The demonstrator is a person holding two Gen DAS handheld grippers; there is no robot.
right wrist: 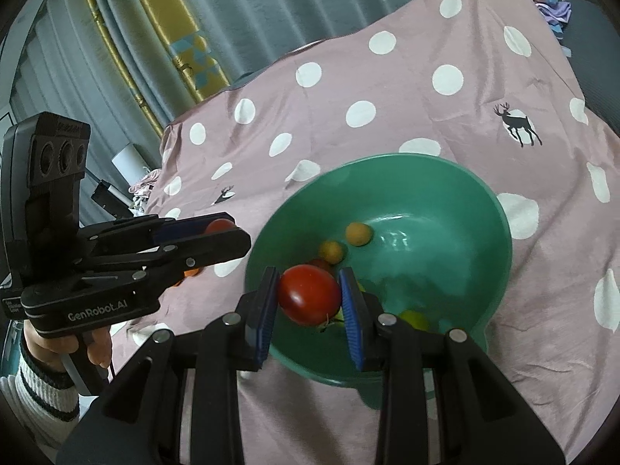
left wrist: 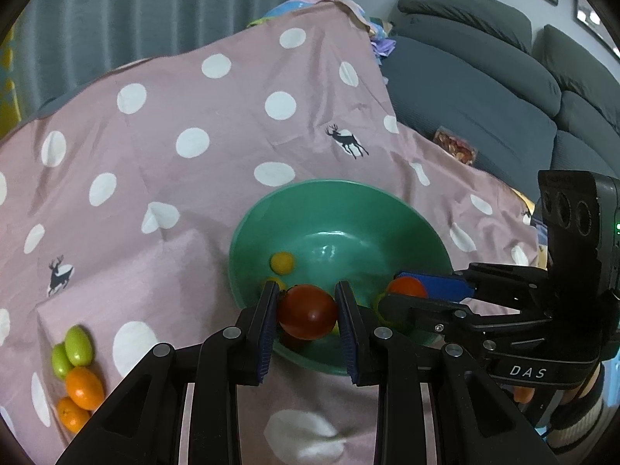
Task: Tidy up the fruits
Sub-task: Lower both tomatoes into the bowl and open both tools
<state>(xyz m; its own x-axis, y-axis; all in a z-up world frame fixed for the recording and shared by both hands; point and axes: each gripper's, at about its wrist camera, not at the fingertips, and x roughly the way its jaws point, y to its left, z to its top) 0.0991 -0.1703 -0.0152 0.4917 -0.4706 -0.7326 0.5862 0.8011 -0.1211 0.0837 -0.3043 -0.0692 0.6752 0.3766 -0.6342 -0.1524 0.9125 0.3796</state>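
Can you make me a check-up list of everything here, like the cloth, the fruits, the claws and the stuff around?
Surface: pink cloth with white dots and deer prints, creased.
Job's things: green bowl on the cloth, two small yellow fruits and more inside; two green fruits and two oranges lie together on the cloth outside it.
Clutter: a snack packet at the cloth's edge by the sofa.
Claws: left claw shut on a red tomato near the bowl's edge; right claw shut on a second red tomato over the bowl.
Cables: nothing seen.
Surroundings: grey sofa, grey curtains, a striped sleeve.
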